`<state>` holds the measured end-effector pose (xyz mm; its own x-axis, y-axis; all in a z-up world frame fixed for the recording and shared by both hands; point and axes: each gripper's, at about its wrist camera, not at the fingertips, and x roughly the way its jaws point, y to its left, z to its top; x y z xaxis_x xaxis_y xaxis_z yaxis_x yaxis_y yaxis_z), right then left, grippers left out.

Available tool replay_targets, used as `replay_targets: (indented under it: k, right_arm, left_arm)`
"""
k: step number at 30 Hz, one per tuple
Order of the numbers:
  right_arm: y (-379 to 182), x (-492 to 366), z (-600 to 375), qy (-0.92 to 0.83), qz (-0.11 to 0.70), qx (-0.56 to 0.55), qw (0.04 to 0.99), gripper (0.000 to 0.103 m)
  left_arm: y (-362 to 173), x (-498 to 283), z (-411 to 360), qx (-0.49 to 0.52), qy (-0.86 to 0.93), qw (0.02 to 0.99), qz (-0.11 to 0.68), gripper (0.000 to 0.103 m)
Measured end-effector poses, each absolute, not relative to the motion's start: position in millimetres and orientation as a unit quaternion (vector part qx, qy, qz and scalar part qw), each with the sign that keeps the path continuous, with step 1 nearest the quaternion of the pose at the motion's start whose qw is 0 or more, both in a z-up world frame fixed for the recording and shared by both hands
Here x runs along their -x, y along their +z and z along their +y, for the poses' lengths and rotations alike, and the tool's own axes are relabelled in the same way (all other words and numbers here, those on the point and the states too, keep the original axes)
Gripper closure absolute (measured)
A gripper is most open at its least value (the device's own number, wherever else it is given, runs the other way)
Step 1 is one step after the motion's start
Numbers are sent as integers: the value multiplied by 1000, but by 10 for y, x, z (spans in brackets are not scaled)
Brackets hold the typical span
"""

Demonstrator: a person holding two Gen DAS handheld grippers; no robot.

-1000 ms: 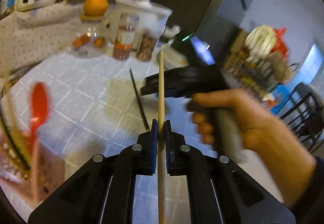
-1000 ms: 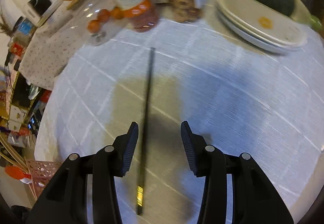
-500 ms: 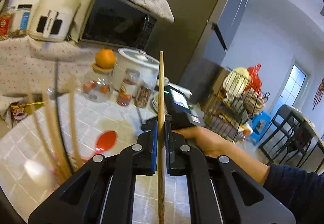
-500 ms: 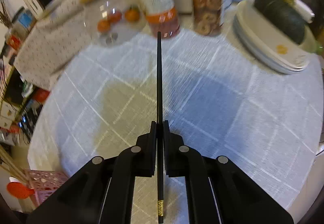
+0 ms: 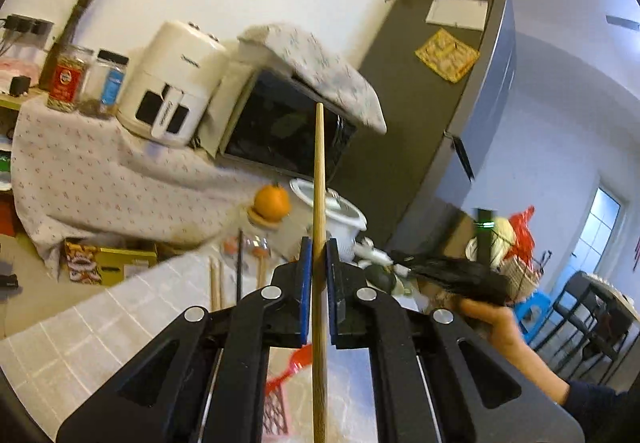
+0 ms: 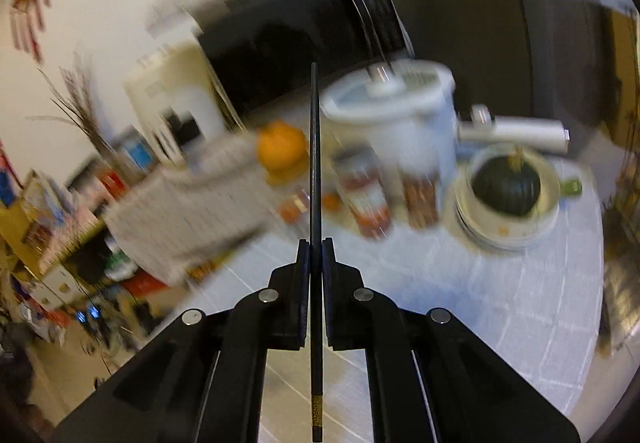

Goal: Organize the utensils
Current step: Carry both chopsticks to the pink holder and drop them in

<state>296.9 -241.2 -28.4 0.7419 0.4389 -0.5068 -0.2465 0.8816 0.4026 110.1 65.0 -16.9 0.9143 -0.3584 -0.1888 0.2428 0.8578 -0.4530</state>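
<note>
Both grippers now carry a utensil: from the left wrist, the left gripper (image 5: pixel 316 259) stays clamped on the wooden chopstick (image 5: pixel 319 179), lifted above the pink basket (image 5: pixel 276 403) holding a red spoon (image 5: pixel 298 361). From the right wrist, the right gripper (image 6: pixel 316 259), open a second ago, is clamped on the black chopstick (image 6: pixel 315 163), raised off the table (image 6: pixel 500 303), so what remains is likely dropping both into the basket

Domestic kitchen. A white air fryer (image 5: pixel 172 91) and a cloth-draped microwave oven (image 5: pixel 280 131) stand on a covered side worktop beside a tall grey refrigerator (image 5: pixel 452 115). The tiled-pattern worktop (image 6: pixel 460 283) carries a white rice cooker (image 6: pixel 396 111), food jars (image 6: pixel 364 195), an orange (image 6: pixel 282 147) and a dark squash on stacked plates (image 6: pixel 504 231).
</note>
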Motion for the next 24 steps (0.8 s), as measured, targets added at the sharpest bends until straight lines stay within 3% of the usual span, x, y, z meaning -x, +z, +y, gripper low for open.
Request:
replay_targets:
  k: [8,24]
  right_arm:
    - [106,-2536,-2051,253,218,-195,922,97]
    - [-173,-2189,-1835,268,198,-209,919,97]
  left_arm:
    - [-290,-1243,604,197,-139,964,111,97]
    - [-738,-1379,187,122,-86,986,70,97]
